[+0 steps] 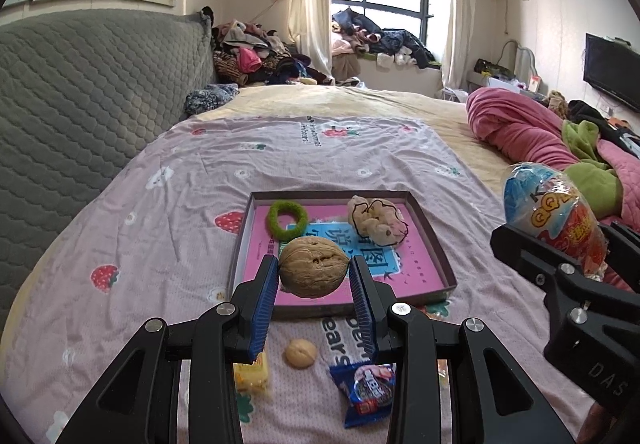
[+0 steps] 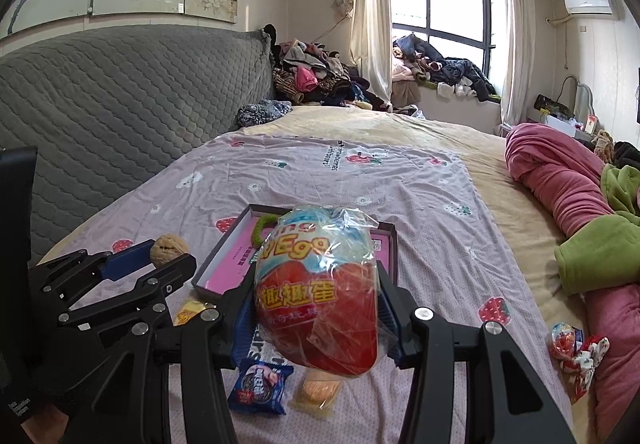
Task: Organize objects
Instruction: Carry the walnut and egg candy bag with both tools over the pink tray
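Left gripper point(image 1: 314, 276): jaws drawn in on a walnut point(image 1: 313, 267), blue pads pressed to its two ends, the nut's long axis lying straight across the jaws, clear of the bed. Right gripper point(image 2: 316, 308): jaws closed on a toy egg point(image 2: 316, 284) in crinkled clear wrap, held upright, blue end up and red end down, its long axis standing across the line of the jaws. Target, as judged from the task: box point(image 1: 434, 244), a shallow open tray with a pink floor, lying flat on the bed sheet point(image 1: 120, 211) directly ahead of and below both grippers. Already in it: a green ring point(image 1: 287, 220) at the far left, a beige scrunchie point(image 1: 376, 222) at the far right. Free floor remains along the near half. Bearing: in the left wrist view the walnut hangs over the box's near left part, so the left gripper looks the nearer of the two; the right gripper sits off to the right, beside the box's right wall, and seems to need a move inward before its egg is over the floor. Loose on the sheet, on the near side of the box: second walnut point(image 1: 301, 352), blue biscuit packet point(image 1: 366, 392), yellow sweet point(image 1: 252, 370). Further wrapped sweets point(image 2: 576, 348) lie to the right against the pink quilt point(image 2: 560, 171).
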`<state>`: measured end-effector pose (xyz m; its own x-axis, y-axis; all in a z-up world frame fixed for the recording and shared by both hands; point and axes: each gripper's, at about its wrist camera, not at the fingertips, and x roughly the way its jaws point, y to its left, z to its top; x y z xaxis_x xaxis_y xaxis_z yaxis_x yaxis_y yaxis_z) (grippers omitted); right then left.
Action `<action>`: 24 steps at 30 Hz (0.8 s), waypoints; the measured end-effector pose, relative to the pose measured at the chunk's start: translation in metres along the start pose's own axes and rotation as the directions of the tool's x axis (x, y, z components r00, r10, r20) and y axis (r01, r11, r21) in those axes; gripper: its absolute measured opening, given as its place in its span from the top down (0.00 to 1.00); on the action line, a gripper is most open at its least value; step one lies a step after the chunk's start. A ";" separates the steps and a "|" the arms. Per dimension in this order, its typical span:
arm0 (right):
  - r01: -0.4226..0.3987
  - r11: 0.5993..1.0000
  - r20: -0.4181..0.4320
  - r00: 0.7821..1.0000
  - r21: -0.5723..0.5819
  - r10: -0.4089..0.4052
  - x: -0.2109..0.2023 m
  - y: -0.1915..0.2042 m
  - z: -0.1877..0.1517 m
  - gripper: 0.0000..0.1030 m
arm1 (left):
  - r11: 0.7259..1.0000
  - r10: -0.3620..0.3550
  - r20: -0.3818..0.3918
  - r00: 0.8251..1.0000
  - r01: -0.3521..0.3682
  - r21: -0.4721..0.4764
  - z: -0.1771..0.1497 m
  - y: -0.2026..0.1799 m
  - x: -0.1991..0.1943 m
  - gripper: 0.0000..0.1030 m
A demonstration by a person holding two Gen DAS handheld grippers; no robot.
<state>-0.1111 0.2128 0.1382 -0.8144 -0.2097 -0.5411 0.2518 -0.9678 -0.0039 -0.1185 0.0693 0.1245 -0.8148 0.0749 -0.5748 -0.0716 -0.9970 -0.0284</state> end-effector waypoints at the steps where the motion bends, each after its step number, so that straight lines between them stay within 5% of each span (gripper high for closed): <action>1: 0.002 1.000 0.000 1.000 0.000 -0.002 0.003 -0.002 0.002 0.50 | 1.000 0.003 0.000 1.000 -0.003 0.000 0.002 0.001 0.004 0.63; 24: -0.004 1.000 0.036 0.999 -0.014 0.004 0.091 -0.022 0.053 0.50 | 1.000 0.021 0.009 1.000 -0.021 0.010 0.066 0.007 0.108 0.63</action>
<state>-0.2185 0.2079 0.1339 -0.8318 -0.2188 -0.5101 0.2621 -0.9650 -0.0134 -0.2450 0.0720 0.1167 -0.8211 0.0539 -0.5683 -0.0599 -0.9982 -0.0081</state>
